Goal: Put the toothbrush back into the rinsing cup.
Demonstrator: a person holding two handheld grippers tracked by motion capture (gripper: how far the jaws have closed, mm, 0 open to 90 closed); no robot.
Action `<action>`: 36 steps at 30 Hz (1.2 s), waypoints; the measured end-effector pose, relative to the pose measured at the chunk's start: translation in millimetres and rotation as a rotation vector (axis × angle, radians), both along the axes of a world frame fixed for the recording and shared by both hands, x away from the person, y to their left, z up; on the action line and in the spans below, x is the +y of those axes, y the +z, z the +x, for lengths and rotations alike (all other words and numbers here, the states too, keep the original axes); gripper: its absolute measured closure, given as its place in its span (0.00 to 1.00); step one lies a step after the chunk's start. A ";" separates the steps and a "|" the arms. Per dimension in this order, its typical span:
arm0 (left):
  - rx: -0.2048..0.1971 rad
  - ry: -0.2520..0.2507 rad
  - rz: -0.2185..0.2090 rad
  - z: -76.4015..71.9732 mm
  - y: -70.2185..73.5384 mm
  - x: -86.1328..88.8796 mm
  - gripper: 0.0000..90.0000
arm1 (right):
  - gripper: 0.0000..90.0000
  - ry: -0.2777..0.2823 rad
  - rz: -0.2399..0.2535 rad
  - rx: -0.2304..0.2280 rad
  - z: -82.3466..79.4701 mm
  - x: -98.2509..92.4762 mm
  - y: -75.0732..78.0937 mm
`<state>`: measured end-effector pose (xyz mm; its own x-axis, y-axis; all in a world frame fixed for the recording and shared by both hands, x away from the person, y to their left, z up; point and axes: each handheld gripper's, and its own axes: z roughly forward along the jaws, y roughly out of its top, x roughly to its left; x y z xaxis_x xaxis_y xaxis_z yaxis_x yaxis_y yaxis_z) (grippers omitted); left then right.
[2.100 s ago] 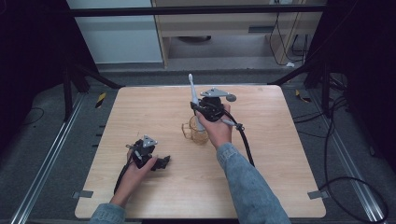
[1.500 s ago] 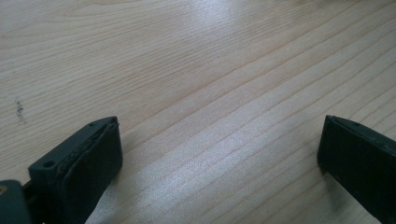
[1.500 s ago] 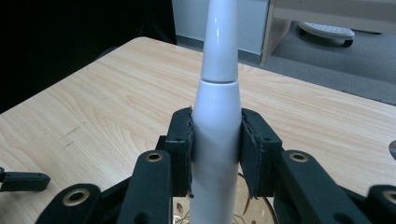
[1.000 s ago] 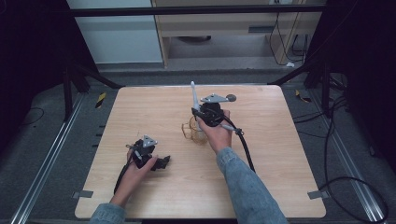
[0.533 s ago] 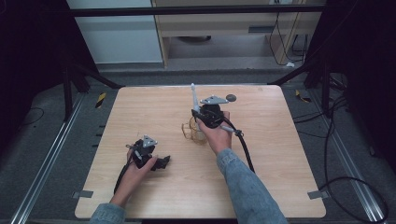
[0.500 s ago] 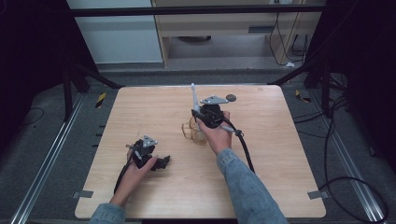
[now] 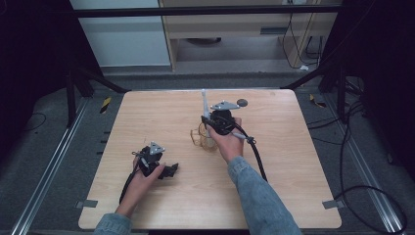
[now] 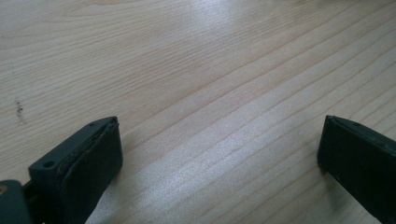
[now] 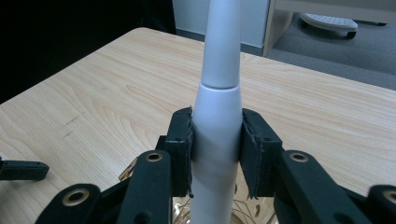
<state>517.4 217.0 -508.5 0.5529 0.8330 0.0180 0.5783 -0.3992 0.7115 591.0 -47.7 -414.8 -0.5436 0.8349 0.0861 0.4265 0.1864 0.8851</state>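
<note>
— What is the right gripper (image 9: 215, 154) doing?

— In the right gripper view its two black jaws pinch a white, tapered handle (image 9: 217, 112), one pad pressed to each side of it. The handle stands upright between them, narrowing toward the top. In the high view the same white handle (image 7: 205, 104) rises above the right hand (image 7: 226, 142), near the middle of the wooden table (image 7: 274, 161), a little toward the far edge.

— And what is under it?

— A thin golden wire piece (image 7: 200, 137) — it sits on the table just beside the right hand, on its left. Low in the right gripper view the wire (image 9: 238, 205) shows beneath the jaws, right by the bottom of the handle. Whether handle and wire are joined, I cannot tell.

— The left gripper?

— The left gripper (image 7: 169, 170) lies low on the table's near-left part, held by the left hand (image 7: 144, 176), well apart from the handle. In its own view the jaws stand spread wide, with bare wood grain between them.

— Anything else?

— A small dark round thing (image 7: 242, 103) lies on the table beyond the right hand — too small to identify.
</note>
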 end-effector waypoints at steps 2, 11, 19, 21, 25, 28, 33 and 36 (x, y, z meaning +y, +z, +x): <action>0.000 0.000 0.000 0.0 0.0 0.0 0.00 | 0.74 0.002 -0.004 -0.002 0.2 -0.1 -0.2; 0.000 0.000 0.000 0.0 0.0 0.0 0.00 | 0.74 0.006 -0.007 0.006 1.4 0.9 -2.4; 0.000 -0.001 0.000 -0.1 0.0 0.1 0.00 | 0.74 0.013 -0.013 0.020 2.9 3.3 -5.3; 0.000 0.000 0.000 -0.1 0.0 0.0 0.00 | 0.74 0.013 -0.014 0.019 3.0 3.3 -5.2; 0.000 -0.001 0.000 -0.1 0.0 0.0 0.00 | 0.74 0.016 -0.020 0.017 3.9 3.4 -5.0; 0.000 -0.001 0.000 -0.1 0.0 0.1 0.00 | 0.74 0.017 -0.020 0.022 4.6 2.5 -4.4; 0.000 -0.001 0.001 -0.1 0.0 0.1 0.00 | 0.74 0.018 -0.021 0.027 5.4 2.6 -3.1; 0.000 0.000 0.000 -0.1 0.0 0.0 0.00 | 0.73 0.016 -0.017 0.020 6.6 2.6 -0.7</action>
<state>517.3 217.0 -508.5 0.5533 0.8328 0.0178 0.5783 -0.3995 0.7113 597.6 -45.1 -415.4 -0.5552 0.8276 0.0828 0.4406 0.2082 0.8732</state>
